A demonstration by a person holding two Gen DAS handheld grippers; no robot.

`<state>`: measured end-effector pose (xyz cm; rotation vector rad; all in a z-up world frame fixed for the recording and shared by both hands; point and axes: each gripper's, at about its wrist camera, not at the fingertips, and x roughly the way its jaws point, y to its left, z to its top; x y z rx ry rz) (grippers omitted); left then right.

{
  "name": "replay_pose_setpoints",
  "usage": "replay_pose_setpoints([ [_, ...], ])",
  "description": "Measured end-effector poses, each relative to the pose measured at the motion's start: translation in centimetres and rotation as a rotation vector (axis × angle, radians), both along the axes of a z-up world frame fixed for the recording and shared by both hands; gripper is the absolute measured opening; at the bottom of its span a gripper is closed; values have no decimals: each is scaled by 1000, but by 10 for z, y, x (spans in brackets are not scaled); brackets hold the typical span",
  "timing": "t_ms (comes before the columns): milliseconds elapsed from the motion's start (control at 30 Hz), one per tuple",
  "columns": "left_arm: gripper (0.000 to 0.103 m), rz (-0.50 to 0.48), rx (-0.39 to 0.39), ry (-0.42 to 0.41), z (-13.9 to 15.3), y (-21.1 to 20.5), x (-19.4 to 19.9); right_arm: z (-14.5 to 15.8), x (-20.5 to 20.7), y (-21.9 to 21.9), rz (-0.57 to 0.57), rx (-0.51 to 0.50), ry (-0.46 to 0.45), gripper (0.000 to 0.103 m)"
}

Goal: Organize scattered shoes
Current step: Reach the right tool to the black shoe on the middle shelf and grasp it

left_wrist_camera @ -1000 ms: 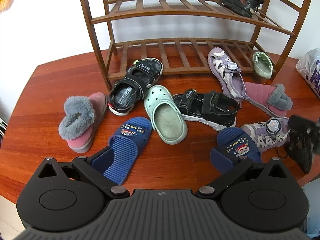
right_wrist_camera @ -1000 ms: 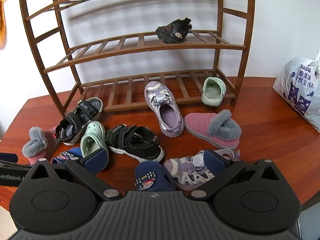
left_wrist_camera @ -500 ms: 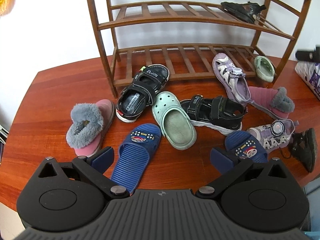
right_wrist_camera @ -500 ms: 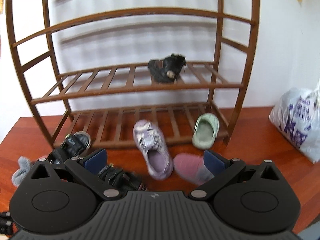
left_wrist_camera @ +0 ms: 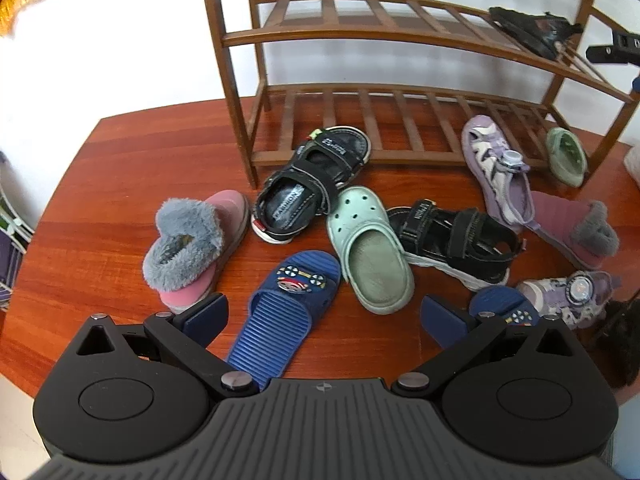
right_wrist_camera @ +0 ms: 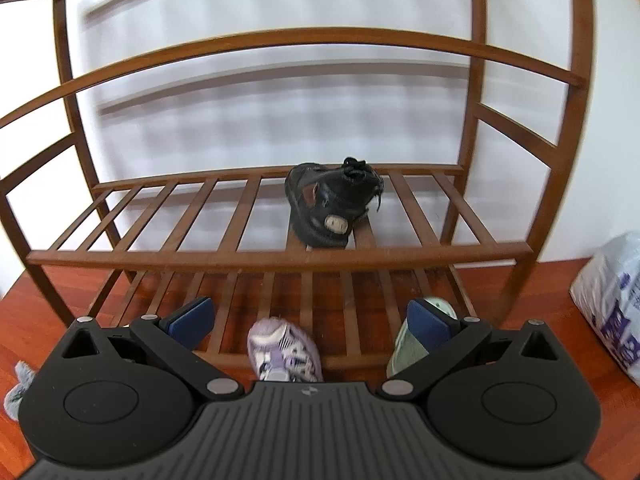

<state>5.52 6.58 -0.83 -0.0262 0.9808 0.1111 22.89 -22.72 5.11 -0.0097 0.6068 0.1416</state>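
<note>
a: how far along is the tidying?

b: barely begun. both tools are spread wide and empty: the left gripper over a blue ribbed slide sandal, the right gripper facing the brown slatted wooden shoe rack.

a: what's on the rack?

b: one black leather lace-up shoe on its middle shelf. in front of the rack, a mint green clog, black strap sandals and others lie scattered.

Two pink fur-lined slippers lying about, two blue slides, two mint clogs, two black sandals, two lilac sneakers, one black shoe sitting on one wooden rack, one plastic bag resting.
</note>
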Motion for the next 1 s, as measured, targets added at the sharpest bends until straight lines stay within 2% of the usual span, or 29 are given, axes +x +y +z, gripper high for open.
replay_pose_setpoints([
  [167,103,25,-8,24,0,-1,9,1,45,-12,22,10,0,103],
  [200,103,30,-10,29,0,-1,11,-6,61,-7,24,3,0,103],
  [433,103,62,-22,60,0,-2,23,-17,104,-19,22,31,-16,103],
  [900,103,90,-37,98,-11,-5,43,-34,164,-15,66,18,-34,102],
  [1000,103,106,-51,92,-13,0,44,-37,169,-13,80,7,-39,96],
])
